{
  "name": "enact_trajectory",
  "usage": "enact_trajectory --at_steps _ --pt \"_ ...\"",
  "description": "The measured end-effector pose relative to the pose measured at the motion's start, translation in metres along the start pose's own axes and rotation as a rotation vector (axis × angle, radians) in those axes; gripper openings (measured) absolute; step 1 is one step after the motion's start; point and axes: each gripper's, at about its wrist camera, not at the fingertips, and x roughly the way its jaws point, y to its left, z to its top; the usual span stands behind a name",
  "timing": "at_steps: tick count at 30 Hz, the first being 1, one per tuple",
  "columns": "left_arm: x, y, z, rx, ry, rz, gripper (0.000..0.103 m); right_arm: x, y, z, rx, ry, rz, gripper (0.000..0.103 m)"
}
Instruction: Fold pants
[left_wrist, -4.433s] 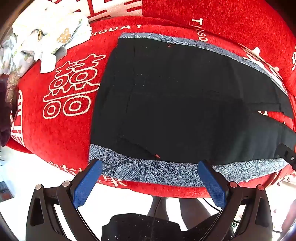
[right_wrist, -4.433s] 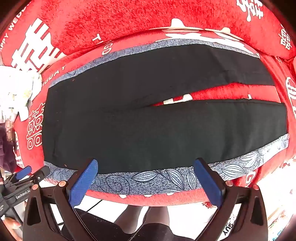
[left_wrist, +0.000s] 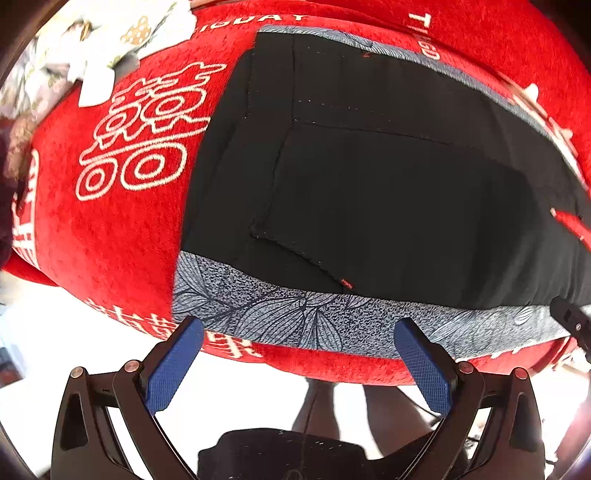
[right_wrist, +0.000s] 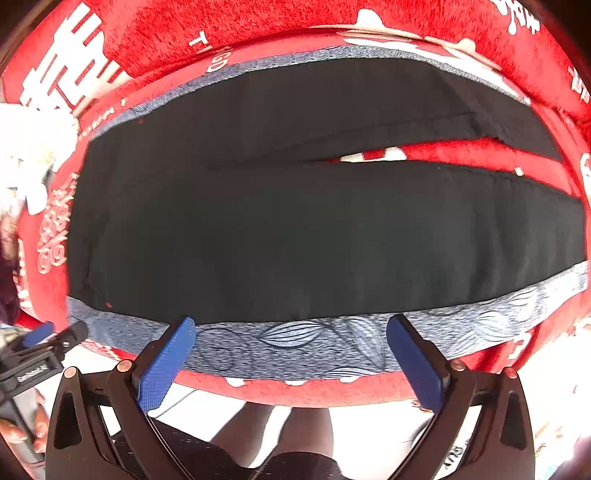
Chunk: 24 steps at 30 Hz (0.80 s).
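Black pants (left_wrist: 388, 192) spread flat on red blanket (left_wrist: 122, 236), legs slightly parted, grey leaf-print side stripe (right_wrist: 295, 343) just ahead of both tongs, left tongs (left_wrist: 297, 354) wide, empty, right tongs (right_wrist: 291, 354) wide, empty, near stripe edge

Red plush cover (left_wrist: 122, 240) — black pants (left_wrist: 388, 206) flat; pale cloth heap (left_wrist: 107, 40), possibly clothes.

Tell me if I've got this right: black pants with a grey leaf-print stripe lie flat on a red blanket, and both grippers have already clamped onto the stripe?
Not quite. The right gripper and left gripper are both open, gripping nothing, as each wrist view shows. The pants do lie flat on the red blanket.
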Motion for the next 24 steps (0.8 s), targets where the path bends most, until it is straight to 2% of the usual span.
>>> enact_trajectory --at_steps 3,4,7,9,11,16,19,21,24 --pt "0.001 0.018 -0.003 -0.049 -0.034 -0.137 0.103 0.004 -0.009 -0.003 0.059 0.013 0.223 0.103" --pt "0.003 0.024 -0.004 -0.066 -0.041 -0.183 0.103 0.008 -0.013 -0.006 0.096 0.030 0.364 0.103" --pt "0.017 0.045 -0.010 -0.115 -0.012 -0.305 0.103 0.028 -0.019 -0.018 0.154 0.129 0.601 0.099" --pt "0.031 0.060 -0.016 -0.166 0.023 -0.374 0.103 0.042 -0.021 -0.027 0.172 0.178 0.656 0.088" --pt "0.042 0.074 -0.023 -0.205 0.035 -0.413 0.103 0.059 -0.026 -0.040 0.190 0.223 0.677 0.083" --pt "0.081 0.101 -0.043 -0.305 0.066 -0.469 0.103 0.088 -0.052 -0.056 0.262 0.245 0.731 0.083" --pt "0.088 0.102 -0.044 -0.345 0.053 -0.522 0.103 0.099 -0.063 -0.064 0.313 0.241 0.757 0.083" --pt "0.087 0.099 -0.037 -0.340 0.032 -0.546 0.103 0.099 -0.065 -0.065 0.340 0.240 0.787 0.083" --pt "0.078 0.086 -0.024 -0.305 0.000 -0.584 0.103 0.092 -0.073 -0.061 0.360 0.175 0.815 0.083"
